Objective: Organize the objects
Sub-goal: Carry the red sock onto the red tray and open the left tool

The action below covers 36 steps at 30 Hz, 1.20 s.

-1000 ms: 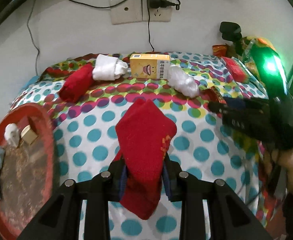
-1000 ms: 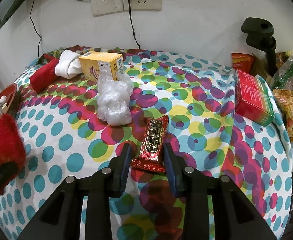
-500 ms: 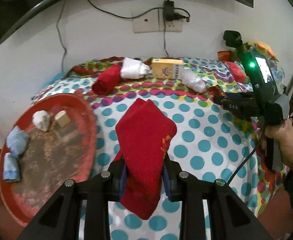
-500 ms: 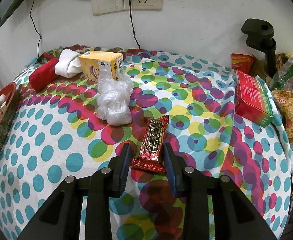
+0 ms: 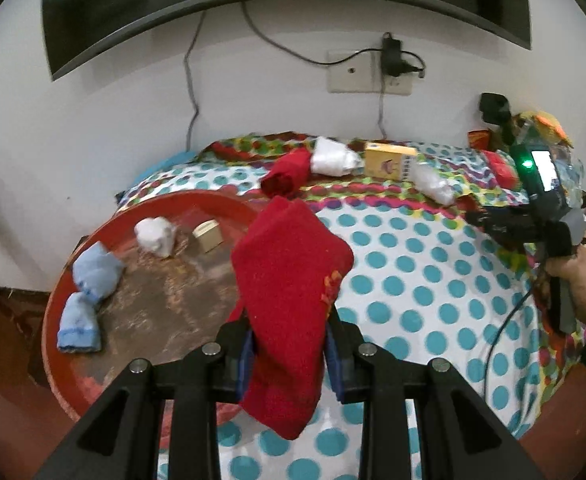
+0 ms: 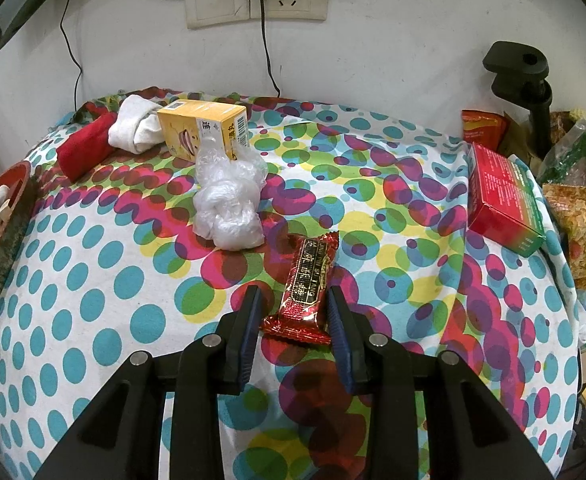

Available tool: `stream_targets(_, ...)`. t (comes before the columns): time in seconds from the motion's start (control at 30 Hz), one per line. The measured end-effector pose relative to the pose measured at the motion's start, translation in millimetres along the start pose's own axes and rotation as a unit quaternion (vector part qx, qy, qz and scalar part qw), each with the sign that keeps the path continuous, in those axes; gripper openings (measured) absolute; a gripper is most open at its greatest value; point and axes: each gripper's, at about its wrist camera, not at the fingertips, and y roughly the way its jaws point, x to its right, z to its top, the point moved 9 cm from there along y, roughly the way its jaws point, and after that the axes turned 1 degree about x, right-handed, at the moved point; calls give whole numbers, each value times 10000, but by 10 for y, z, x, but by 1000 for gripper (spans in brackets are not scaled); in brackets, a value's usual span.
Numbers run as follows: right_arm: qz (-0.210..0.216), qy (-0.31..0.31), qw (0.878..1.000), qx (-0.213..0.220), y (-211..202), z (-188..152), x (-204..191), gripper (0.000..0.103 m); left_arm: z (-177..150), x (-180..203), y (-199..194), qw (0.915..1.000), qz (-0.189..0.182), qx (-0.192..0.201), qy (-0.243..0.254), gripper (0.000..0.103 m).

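Note:
My left gripper (image 5: 289, 344) is shut on a red sock (image 5: 289, 280) and holds it in the air above the near edge of a round red tray (image 5: 141, 308) at the table's left. The tray holds two blue socks (image 5: 89, 296), a white ball (image 5: 155, 236) and a small tan box (image 5: 208, 236). My right gripper (image 6: 295, 312) is open, low over the table, with a red snack packet (image 6: 309, 284) lying between its fingers. It also shows in the left wrist view (image 5: 525, 220) at the right.
On the dotted tablecloth (image 6: 93, 280) lie a crumpled clear plastic bag (image 6: 229, 208), a yellow carton (image 6: 203, 134), a white sock (image 6: 133, 130) and a rolled red sock (image 6: 87, 148). A red box (image 6: 503, 208) and snack bags (image 6: 581, 216) sit at the right edge.
My left gripper has lifted and pulled back to the left with the red sock, bringing the red tray into full view. The right gripper has stayed around the snack packet.

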Motion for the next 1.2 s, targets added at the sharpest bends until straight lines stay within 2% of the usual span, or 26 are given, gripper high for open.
stream_targets(0.3,-3,-2,10000,-8,-4,2,3,32,-87,-257,-75,9998,72,-6,-175,30)
stream_targets(0.5,-13,-11,10000,-8,-5,5,5,32,-97,-293,-136,9998,-66,-10,-189,30)
stream_targets(0.67,-11,-10,10000,-9,-5,7,5,32,-112,-442,-202,9998,56,32,-167,30)
stream_targets(0.93,-18,-14,10000,-11,-8,8,-2,32,-230,-887,-60,9973,362,-197,-601,30)
stream_targets(1.2,-20,-16,10000,-10,-9,8,-8,32,-367,-1140,43,9944,359,-430,-892,30)
